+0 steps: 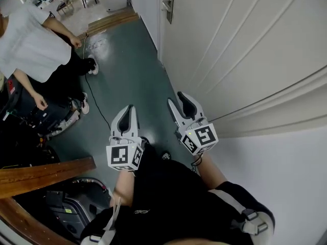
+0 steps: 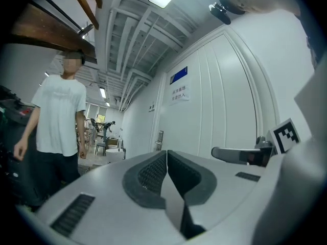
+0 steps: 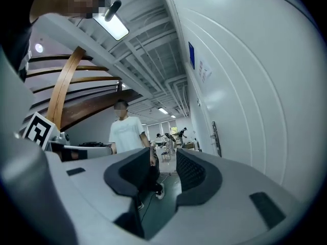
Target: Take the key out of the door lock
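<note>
A white door runs along the right, and a metal lock plate sits on it far ahead. That lock plate is small and distant in the left gripper view, and the right gripper view shows the lock plate just as far off. No key can be made out. My left gripper hangs low in front of the body, its jaws closed together with nothing in them. Beside it my right gripper stands open, with only floor between its jaws.
A person in a white T-shirt stands on the green floor at the left, by dark equipment. A black cable trails across the floor. A curved wooden beam crosses the lower left.
</note>
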### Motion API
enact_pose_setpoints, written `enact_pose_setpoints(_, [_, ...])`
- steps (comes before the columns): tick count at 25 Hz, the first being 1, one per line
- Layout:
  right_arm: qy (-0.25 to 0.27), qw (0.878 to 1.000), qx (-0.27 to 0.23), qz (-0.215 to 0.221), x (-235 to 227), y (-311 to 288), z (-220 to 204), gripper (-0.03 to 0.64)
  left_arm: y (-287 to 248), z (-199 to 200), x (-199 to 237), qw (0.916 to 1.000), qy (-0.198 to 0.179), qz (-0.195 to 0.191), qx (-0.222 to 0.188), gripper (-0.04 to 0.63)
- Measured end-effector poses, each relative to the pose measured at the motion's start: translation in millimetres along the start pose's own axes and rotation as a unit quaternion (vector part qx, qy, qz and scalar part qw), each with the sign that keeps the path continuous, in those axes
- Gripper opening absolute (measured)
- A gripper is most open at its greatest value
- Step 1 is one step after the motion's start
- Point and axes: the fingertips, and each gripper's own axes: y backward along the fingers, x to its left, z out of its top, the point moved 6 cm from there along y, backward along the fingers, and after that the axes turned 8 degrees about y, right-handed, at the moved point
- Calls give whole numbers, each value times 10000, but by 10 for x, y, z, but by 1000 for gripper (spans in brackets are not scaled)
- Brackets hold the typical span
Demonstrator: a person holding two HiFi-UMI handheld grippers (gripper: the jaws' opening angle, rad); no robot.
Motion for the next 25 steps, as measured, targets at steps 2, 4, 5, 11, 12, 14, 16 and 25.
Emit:
enact_pose_setpoints(2, [-34,10000,29,-34,-65,-34,-37,163,-71,-20,3,10000,-17,-6,33,26])
enact_pose_setpoints(4, [-49,10000,48,-67,-146,-110,-58,170,-182,-28,23,10000,-27,-39,47,26])
enact_pose_setpoints(5, [-42,9999,52,-82,-178,-159,-64,173,-243,-32,48,10000,-23,-56,55,26])
enact_pose_setpoints(11, [-3,9998,128,-131,-334,-547,-118,178,-615,-40,327,9999,31,-56,106,26])
enact_pose_setpoints(12, [5,9998,143,-138,-369,-640,-124,178,-692,-31,392,9999,36,-49,104,26])
enact_pose_setpoints(14, [20,9998,167,-144,-435,-867,-138,179,-874,1,548,9999,33,-39,91,26])
enact_pose_setpoints(16, [11,9997,193,-132,-489,-1119,-160,179,-1070,36,725,10000,24,-15,95,26])
enact_pose_setpoints(25, [-95,9993,345,-124,-693,-2238,-229,179,-1827,190,1477,9994,1,10,346,26])
